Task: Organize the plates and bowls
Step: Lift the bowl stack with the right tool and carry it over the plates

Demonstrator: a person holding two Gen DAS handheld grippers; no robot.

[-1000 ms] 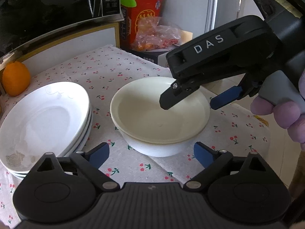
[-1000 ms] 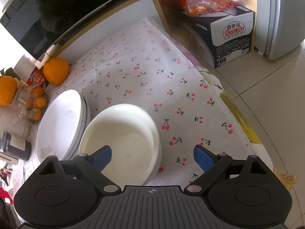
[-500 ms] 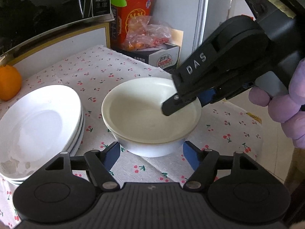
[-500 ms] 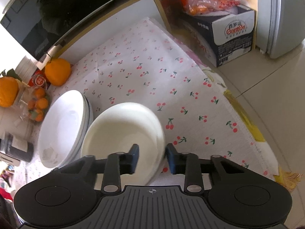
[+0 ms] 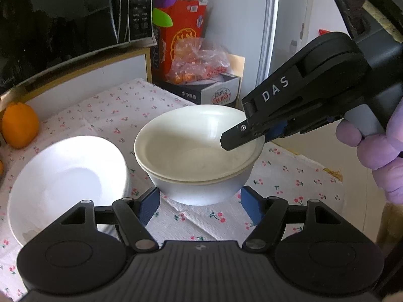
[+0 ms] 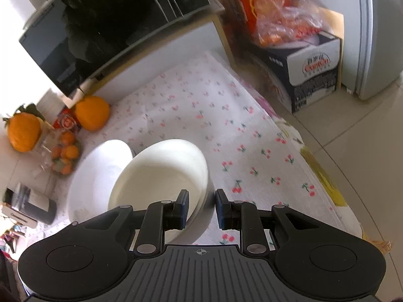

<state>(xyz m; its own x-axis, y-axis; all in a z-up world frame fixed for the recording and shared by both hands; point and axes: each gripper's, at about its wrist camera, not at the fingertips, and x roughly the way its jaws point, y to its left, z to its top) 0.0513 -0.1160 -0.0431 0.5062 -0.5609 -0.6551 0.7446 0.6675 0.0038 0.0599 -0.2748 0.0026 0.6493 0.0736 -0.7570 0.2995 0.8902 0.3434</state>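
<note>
Bowls sit nested, one inside the other, near the front of the cherry-print tablecloth, just right of the stack of white plates as the left wrist camera sees it; an orange sits farther back by the microwave. Judging by the grip, the step in hand is moving this nested pair by its right-hand rim. To do it well, the pinch should take both rims together so the inner bowl does not slip or rattle loose, and the lift should go straight up with the pair kept level, since a one-sided hold on glazed ware will want to tip toward the far side. The plates are close, so any sideways carry needs clearance over their edge. The right gripper has its blue pads drawn in close on the bowl wall, one pad inside and one outside; it appears clamped on the rim, though how firmly cannot be told. The left gripper hangs spread wide just before the bowls, its fingers either side of the base, holding nothing.
</note>
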